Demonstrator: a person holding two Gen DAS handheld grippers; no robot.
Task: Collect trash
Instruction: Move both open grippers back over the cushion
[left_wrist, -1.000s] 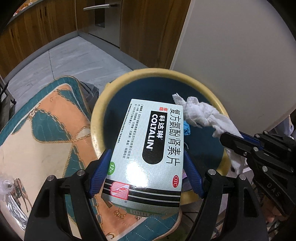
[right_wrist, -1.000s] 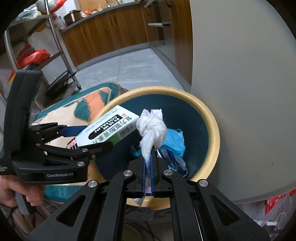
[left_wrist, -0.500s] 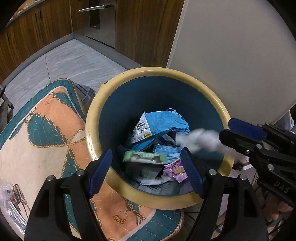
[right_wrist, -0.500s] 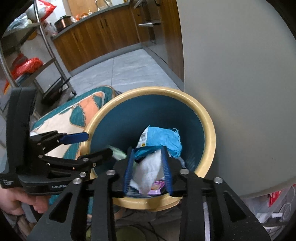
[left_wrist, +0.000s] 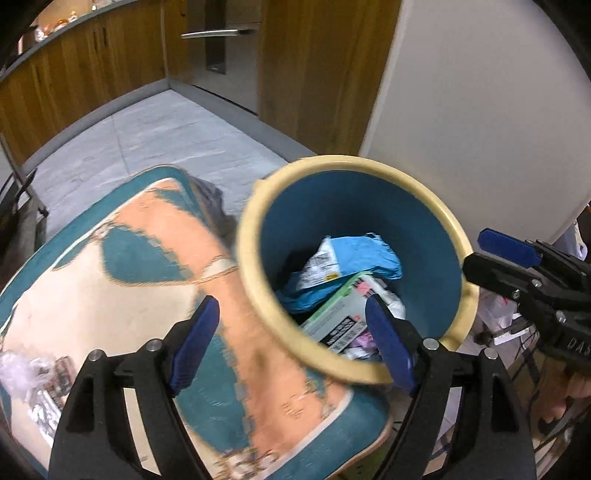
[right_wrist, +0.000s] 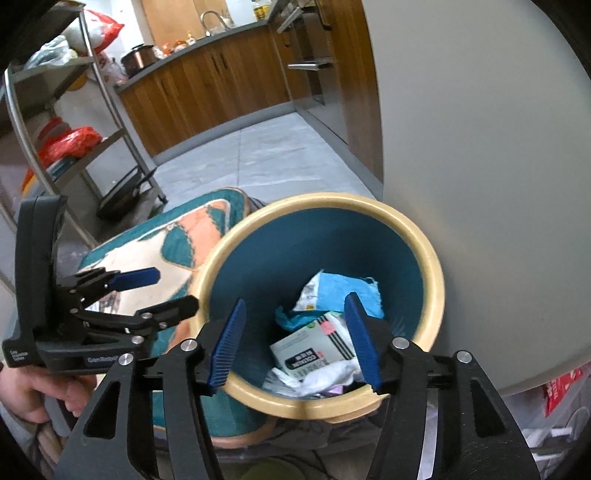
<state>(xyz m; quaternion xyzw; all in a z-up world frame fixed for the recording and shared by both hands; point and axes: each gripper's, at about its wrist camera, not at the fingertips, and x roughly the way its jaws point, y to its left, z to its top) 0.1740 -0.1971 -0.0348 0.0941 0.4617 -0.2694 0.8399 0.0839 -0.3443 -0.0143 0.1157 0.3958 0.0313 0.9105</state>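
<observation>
Right tongs (right_wrist: 295, 345): jaws opening, blue pads spread, nothing pinched between them. A second ago they were clamped on a wad of white tissue; half a second ago the wad was slipping out between the pads. Tissue (right_wrist: 332, 373) now lies in the bin directly below and just beyond the right tongs, beside the medicine box.

Left tongs (left_wrist: 291, 343): jaws wide and opening a little further, empty. A second ago they held the medicine box over the bin mouth; half a second ago the box had already dropped inside. Medicine box (right_wrist: 314, 347) now rests tilted on the other trash, under the gap of the right tongs; in the left view it shows at the right pad of the left tongs, past the near rim.

Bin (left_wrist: 258, 295), cream rim and blue inside: in the left view it sits to the right, and the near rim crosses between the pads, where earlier the bin was centred ahead. Left view is motion-blurred.

Blue wrapper (left_wrist: 354, 258): deeper in the bin, beyond the box.

Patterned cushion (left_wrist: 147, 295): left of the bin, under the left pad of the left tongs.

Round white surface (right_wrist: 480, 184): beyond and right of the bin.

Hand (right_wrist: 40, 391): grips the left tongs' handle.
</observation>
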